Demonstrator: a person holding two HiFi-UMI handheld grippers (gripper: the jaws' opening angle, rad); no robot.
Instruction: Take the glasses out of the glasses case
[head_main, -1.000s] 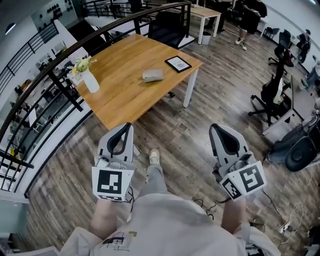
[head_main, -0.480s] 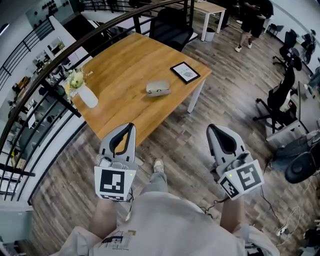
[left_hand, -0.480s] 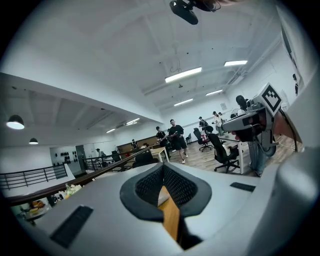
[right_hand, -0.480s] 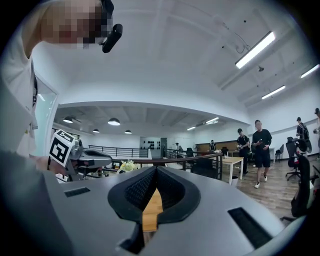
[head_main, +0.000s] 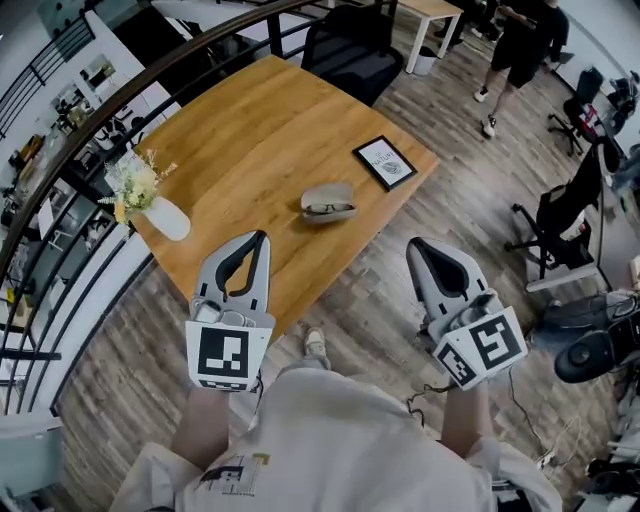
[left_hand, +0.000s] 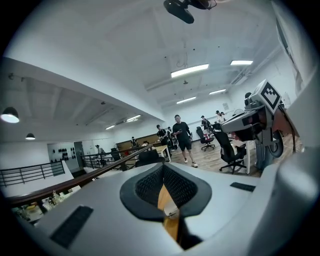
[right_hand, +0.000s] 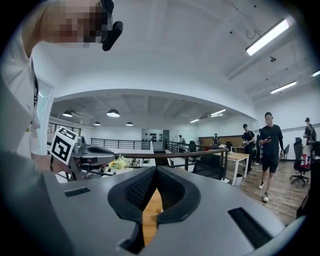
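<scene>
A grey glasses case (head_main: 328, 201) lies on the wooden table (head_main: 240, 130) near its right front edge, with a dark shape like glasses showing at its near side. My left gripper (head_main: 259, 237) hovers over the table's front edge, just short of the case and to its left; its jaws meet at the tips with nothing in them. My right gripper (head_main: 413, 244) is over the floor, right of the table corner, shut and holding nothing. In the left gripper view (left_hand: 162, 166) and the right gripper view (right_hand: 156, 169) the jaws touch, and the case is hidden behind them.
A framed picture (head_main: 386, 163) lies by the table's right corner. A white vase of flowers (head_main: 152, 205) stands at the left edge, next to a black railing (head_main: 90, 125). A dark office chair (head_main: 348, 48) sits behind the table. A person (head_main: 525, 45) stands far right, near another chair (head_main: 565, 210).
The table, case and picture have slid down the head view toward me as I walk up. Both grippers keep the same pose and stay shut; the left now overlaps the table's edge.
</scene>
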